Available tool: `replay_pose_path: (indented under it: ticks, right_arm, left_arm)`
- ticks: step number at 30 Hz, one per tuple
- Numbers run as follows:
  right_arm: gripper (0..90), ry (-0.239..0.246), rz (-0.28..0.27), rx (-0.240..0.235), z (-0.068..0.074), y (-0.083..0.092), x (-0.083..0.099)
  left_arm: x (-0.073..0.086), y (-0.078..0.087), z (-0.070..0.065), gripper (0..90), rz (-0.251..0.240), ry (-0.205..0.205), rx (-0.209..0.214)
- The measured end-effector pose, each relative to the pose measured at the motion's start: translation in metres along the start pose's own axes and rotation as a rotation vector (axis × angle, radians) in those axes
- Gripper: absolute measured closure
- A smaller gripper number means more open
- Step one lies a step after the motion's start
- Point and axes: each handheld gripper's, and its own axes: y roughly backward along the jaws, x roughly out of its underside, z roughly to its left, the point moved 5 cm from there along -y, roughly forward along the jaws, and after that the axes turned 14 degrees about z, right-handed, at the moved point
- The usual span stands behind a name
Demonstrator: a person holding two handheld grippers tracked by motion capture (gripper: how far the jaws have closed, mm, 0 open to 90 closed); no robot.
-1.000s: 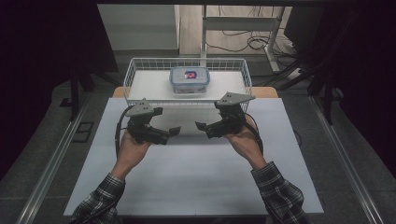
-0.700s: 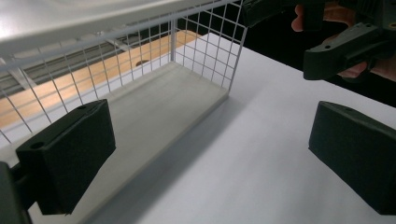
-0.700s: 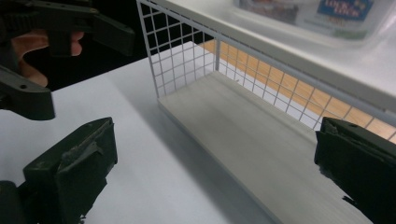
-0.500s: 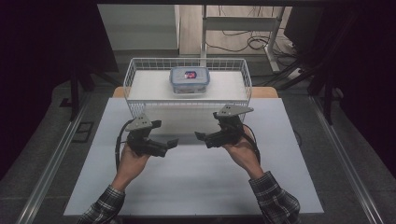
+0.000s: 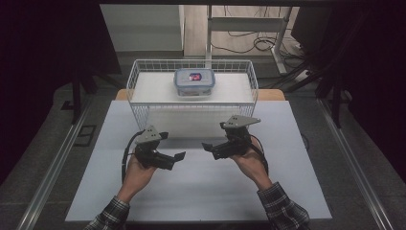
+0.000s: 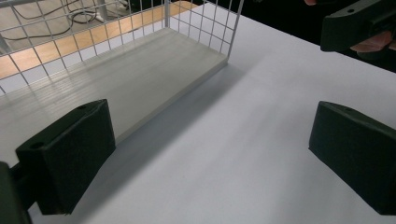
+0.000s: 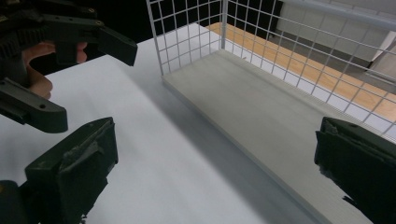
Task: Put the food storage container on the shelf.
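Observation:
A white wire basket (image 5: pixel 143 114) stands at the far middle of the white table (image 5: pixel 201 191). Inside it, toward the back, sits a clear plastic box with a blue-rimmed lid (image 5: pixel 194 81). My left gripper (image 5: pixel 178 156) hovers over the table in front of the basket, jaws wide apart and empty. My right gripper (image 5: pixel 208 146) faces it from the right, also open and empty. The two tips point at each other, a small gap between them. In the left gripper view the basket's corner (image 6: pixel 229 32) lies ahead; the right gripper view shows the basket's pale floor (image 7: pixel 261 107).
A wooden desk edge (image 5: pixel 273 94) shows behind the basket. Metal rails (image 5: pixel 57 163) run along both sides of the table. Cables and a table frame (image 5: pixel 249 28) lie on the floor beyond. Dark curtains close off left and right.
Both hands have drawn back from the basket toward the near edge of the table. The jaws stay open and empty.

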Motion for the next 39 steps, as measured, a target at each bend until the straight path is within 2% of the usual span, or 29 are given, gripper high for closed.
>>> replay_pose_path:
  ticks: [6, 12, 17, 22, 27, 39]
  right_arm:
    - [0.0, -0.008, 0.008, 0.014, -0.002, 0.004, 0.009]
    - [0.0, -0.010, 0.027, 0.021, 0.000, 0.006, 0.018]
    - [0.0, -0.009, 0.034, 0.009, 0.007, 0.006, 0.024]
    - [0.0, -0.005, 0.053, -0.011, 0.015, 0.001, 0.031]
    - [0.0, -0.002, 0.068, -0.005, 0.021, -0.002, 0.040]
    - [0.0, -0.011, 0.077, 0.006, 0.028, -0.001, 0.056]
  left_arm:
    - [0.007, 0.004, -0.001, 0.3, 0.010, -0.015, -0.035]
    - [0.020, 0.008, -0.002, 1.2, -0.009, 0.012, -0.049]
    - [0.030, 0.006, -0.006, 1.3, 0.004, 0.023, -0.036]
    - [0.036, 0.004, -0.012, 1.5, 0.024, 0.000, -0.042]
    - [0.042, 0.001, -0.017, 1.5, 0.045, -0.016, -0.045]
    - [0.061, 0.009, -0.016, 1.5, 0.049, 0.024, -0.040]
